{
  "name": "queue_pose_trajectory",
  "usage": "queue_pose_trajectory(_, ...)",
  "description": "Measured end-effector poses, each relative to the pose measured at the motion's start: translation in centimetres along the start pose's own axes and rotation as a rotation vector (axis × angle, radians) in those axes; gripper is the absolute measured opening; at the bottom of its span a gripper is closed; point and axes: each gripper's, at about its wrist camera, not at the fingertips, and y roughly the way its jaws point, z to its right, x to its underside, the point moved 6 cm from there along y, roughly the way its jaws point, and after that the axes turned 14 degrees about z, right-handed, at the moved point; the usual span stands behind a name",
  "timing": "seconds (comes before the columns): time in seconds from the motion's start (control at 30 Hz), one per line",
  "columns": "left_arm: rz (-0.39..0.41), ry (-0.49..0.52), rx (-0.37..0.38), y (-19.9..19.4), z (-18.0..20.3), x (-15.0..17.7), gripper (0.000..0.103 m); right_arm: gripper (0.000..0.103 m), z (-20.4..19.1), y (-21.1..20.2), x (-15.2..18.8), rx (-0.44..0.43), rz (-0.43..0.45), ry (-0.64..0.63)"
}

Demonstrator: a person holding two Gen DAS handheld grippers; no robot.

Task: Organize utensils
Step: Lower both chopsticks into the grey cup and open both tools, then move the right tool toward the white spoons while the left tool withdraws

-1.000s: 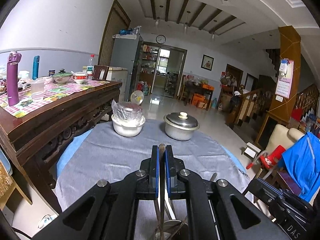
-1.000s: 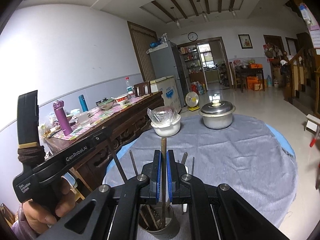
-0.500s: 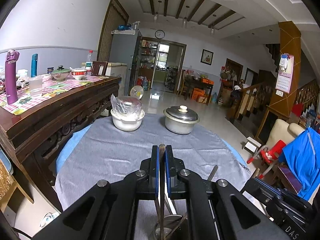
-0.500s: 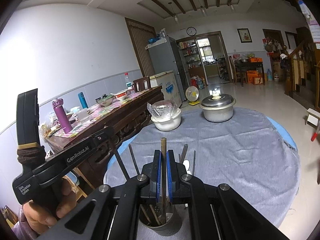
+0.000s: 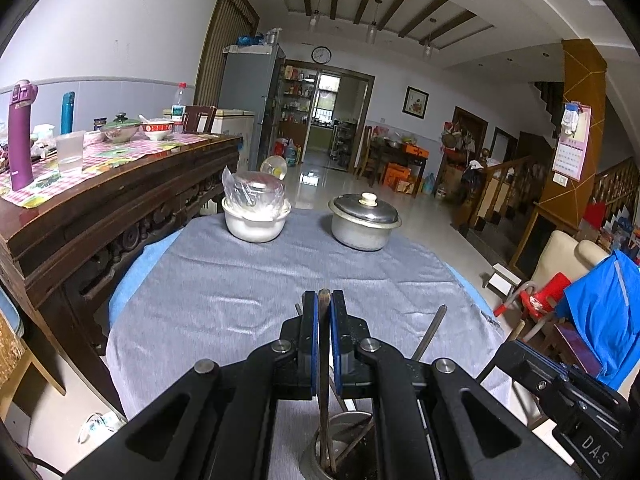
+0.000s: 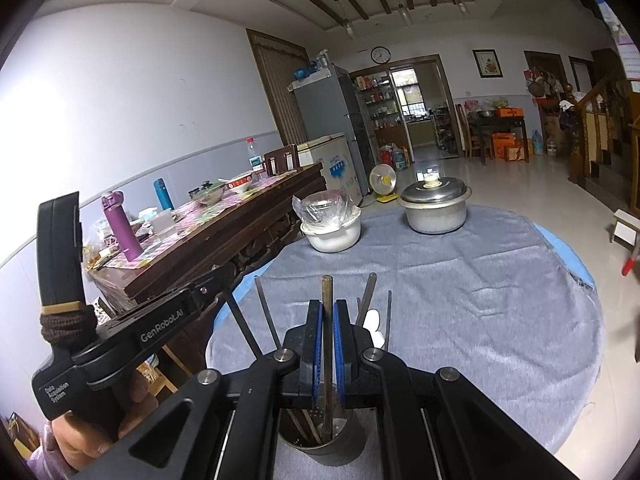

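Both grippers, left gripper and right gripper, each clamp one upright chopstick directly above the metal utensil holder, aligned vertically, presumably for insertion among the utensils there.

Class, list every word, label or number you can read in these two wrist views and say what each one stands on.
"GenRobot.AI": on the arm of the left gripper as the right wrist view shows it.
"Data Acquisition System": on that same gripper's handle end.
"DAS": on the right gripper body at the left view's lower right.
Wall calendar, wall clock numerals, white chest freezer print and bottle label: too small or blurred to read.
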Motion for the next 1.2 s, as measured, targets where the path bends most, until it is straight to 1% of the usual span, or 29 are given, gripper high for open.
queue_pose_trajectory(0.37, -0.025, -0.007, 0.008, 0.3, 0.0, 0.5, 0.006, 0.008, 0.3, 0.4, 0.2, 0.003, -0.012, 0.037)
queue_pose_trajectory(0.43, -0.032, -0.01, 0.011, 0.4, -0.1, 0.6, 0.009, 0.008, 0.4, 0.4, 0.2, 0.002, -0.015, 0.046)
queue_pose_trajectory(0.47, -0.033, -0.012, 0.013, 0.4, -0.1, 0.6, 0.013, 0.008, 0.5, 0.4, 0.2, 0.001, -0.017, 0.053)
queue_pose_trajectory(0.53, -0.035, -0.011, 0.01, 0.3, -0.1, 0.7, 0.03, 0.008, 0.8, 0.4, 0.3, 0.002, -0.019, 0.067)
queue_pose_trajectory(0.57, -0.034, -0.01, 0.01, 0.3, -0.1, 0.7, 0.033, 0.008, 0.9, 0.4, 0.3, 0.001, -0.02, 0.075)
queue_pose_trajectory(0.6, -0.03, -0.009, 0.007, 0.2, -0.2, 0.7, 0.035, 0.008, 1.0, 0.4, 0.3, 0.003, -0.019, 0.078)
queue_pose_trajectory(0.67, -0.028, -0.006, 0.003, 0.1, -0.2, 0.7, 0.036, 0.008, 1.3, 0.4, 0.3, 0.015, -0.017, 0.084)
queue_pose_trajectory(0.87, -0.026, -0.02, -0.016, -0.1, -1.1, 0.6, 0.048, 0.008, 2.6, 0.1, 0.4, 0.037, -0.018, 0.118)
queue_pose_trajectory(1.13, -0.008, -0.002, -0.086, -0.8, -2.9, 0.7, 0.063, 0.008, 3.7, 0.1, 0.7, 0.062, -0.032, 0.142)
queue_pose_trajectory(1.2, -0.008, -0.005, -0.101, -0.9, -3.5, 0.7, 0.063, 0.008, 4.1, 0.2, 0.9, 0.07, -0.041, 0.147)
